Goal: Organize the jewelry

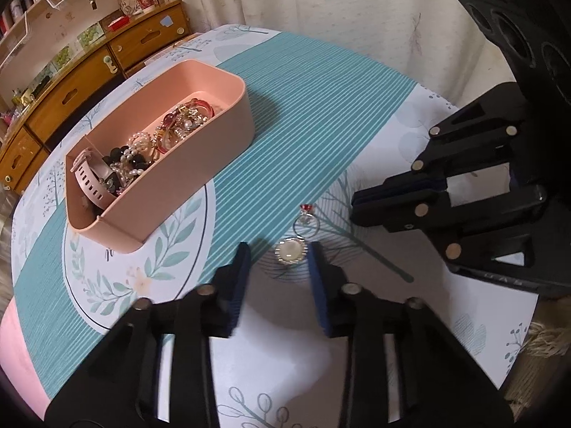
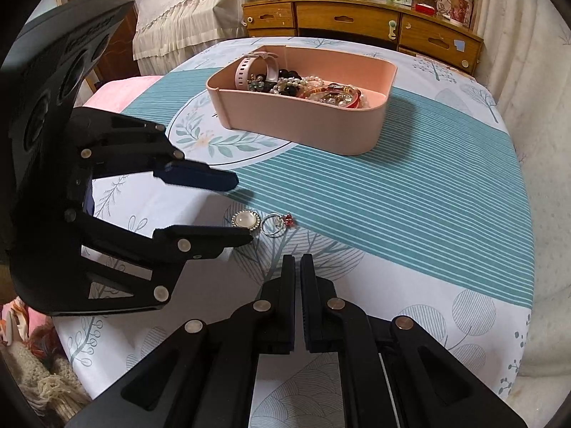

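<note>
The round table (image 2: 446, 192) under a teal-striped, leaf-printed cloth has wide bare room from 1 to 4 o'clock in the right wrist view, its rim curving close to the pale curtain (image 2: 535, 82). On the cloth lie two loose pieces: a round pearly brooch (image 1: 290, 251) with a beaded rim and, just beyond it at 1 o'clock, a silver ring (image 1: 306, 222) carrying a red stone. The left gripper (image 1: 280, 255) straddles the brooch, its blue pads apart on either side; the brooch sits near the right pad, though contact cannot be judged. The right gripper (image 2: 298, 262) has its jaws pressed together on nothing, tips just short of the ring. A pink organizer box (image 1: 200, 149), heaped with bead bracelets, bangles and a pink watch strap (image 1: 89, 178), stands well apart at 11 o'clock in the left wrist view. A wooden drawer cabinet (image 2: 357, 21) lines the far wall.
</note>
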{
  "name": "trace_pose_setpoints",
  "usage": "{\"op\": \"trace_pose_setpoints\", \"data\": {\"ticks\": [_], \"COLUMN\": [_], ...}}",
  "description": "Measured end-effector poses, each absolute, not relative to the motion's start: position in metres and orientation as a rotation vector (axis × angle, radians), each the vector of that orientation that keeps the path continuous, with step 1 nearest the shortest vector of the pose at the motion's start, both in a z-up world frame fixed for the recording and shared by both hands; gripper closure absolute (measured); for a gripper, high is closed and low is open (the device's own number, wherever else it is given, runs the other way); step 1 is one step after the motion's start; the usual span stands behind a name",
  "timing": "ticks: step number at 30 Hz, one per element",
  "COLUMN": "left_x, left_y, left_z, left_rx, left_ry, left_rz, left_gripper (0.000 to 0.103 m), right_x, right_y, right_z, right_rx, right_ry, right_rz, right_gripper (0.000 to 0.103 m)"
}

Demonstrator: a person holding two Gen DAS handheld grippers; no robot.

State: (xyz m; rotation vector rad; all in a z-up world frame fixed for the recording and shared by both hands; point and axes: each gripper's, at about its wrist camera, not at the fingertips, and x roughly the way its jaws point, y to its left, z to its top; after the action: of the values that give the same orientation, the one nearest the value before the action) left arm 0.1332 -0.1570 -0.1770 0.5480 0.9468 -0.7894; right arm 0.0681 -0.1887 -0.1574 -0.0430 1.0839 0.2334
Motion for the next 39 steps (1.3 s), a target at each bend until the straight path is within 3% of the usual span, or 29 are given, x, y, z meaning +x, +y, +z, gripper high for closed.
{"op": "trace_pose_setpoints", "data": {"ticks": [4, 9, 11, 25, 31, 39], "left_x": [0.129, 0.126, 0.125, 0.118, 0.118, 0.119], "left_y": [-0.158, -0.148, -0.14, -0.091, -0.093, -0.102], "left_z": [-0.177, -0.172, -0.166, -0.156, -0.165, -0.167], "left_rx": [0.545, 0.49, 0.455, 0.314, 0.3, 0.277], "left_ry": [0.942, 0.949, 0.956, 0.993, 1.02, 1.037], "left_rz": [-0.782, -0.761, -0.742, -0.689, -0.683, -0.692], "left_gripper": [0.088, 0.095, 0.099, 0.099, 0.099, 0.099], "right_x": [0.069, 0.072, 0.074, 0.098, 0.101, 0.104], "right_y": [-0.189, -0.186, -0.179, -0.149, -0.149, -0.154], "right_z": [-0.157, -0.157, -0.158, -0.163, -0.164, -0.163], "right_rx": [-0.027, 0.017, -0.021, -0.082, -0.101, -0.077], "right_ry": [1.086, 1.09, 1.082, 1.062, 1.045, 1.048], "right_rz": [0.234, 0.258, 0.236, 0.219, 0.19, 0.18], "right_gripper": [0.096, 0.063, 0.063, 0.065, 0.079, 0.08]}}
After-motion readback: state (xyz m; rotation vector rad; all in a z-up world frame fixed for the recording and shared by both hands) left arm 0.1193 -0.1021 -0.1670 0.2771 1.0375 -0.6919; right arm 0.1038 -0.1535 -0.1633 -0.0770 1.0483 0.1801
